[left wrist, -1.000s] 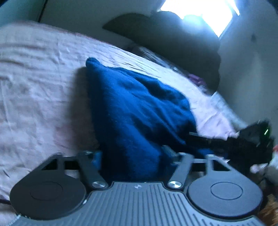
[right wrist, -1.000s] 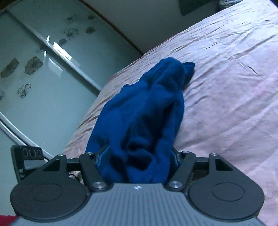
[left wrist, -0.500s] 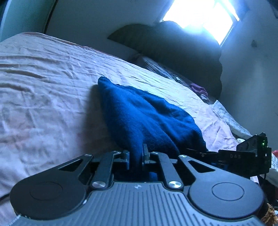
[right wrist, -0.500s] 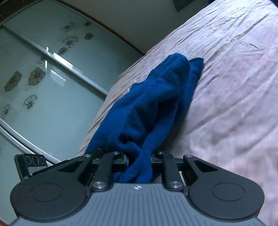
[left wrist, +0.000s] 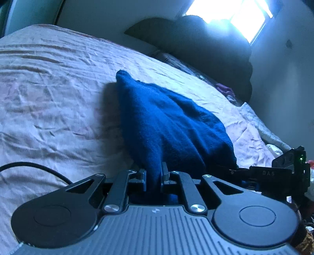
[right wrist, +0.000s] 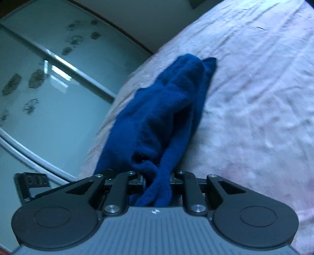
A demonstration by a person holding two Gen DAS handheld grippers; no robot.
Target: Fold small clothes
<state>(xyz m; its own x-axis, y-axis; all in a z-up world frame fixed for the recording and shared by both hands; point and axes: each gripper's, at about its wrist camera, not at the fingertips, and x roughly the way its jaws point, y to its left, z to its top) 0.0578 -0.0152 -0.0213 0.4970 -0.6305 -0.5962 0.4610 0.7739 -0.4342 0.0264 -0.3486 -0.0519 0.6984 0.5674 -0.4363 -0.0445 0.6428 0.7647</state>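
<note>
Item: one dark blue garment (left wrist: pixel 166 125), bunched lengthwise on my pink bedsheet (left wrist: pixel 49 98), its long axis running from my grippers away to a narrow far end. Left gripper (left wrist: pixel 154 179) and right gripper (right wrist: pixel 157 182) each have their jaws nearly closed, pinching a fold of its near edge. Left view alone shows the bright window (left wrist: pixel 229 15) and dark pillows (left wrist: pixel 206 49); right view alone shows flower-patterned glass doors (right wrist: pixel 49 88).

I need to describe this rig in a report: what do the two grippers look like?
Both look alike: the left gripper and right gripper have a grey ribbed body, black linkage bars with silver pivot screws, and two round black discs at the sides. A black cable runs beside the left one.
</note>
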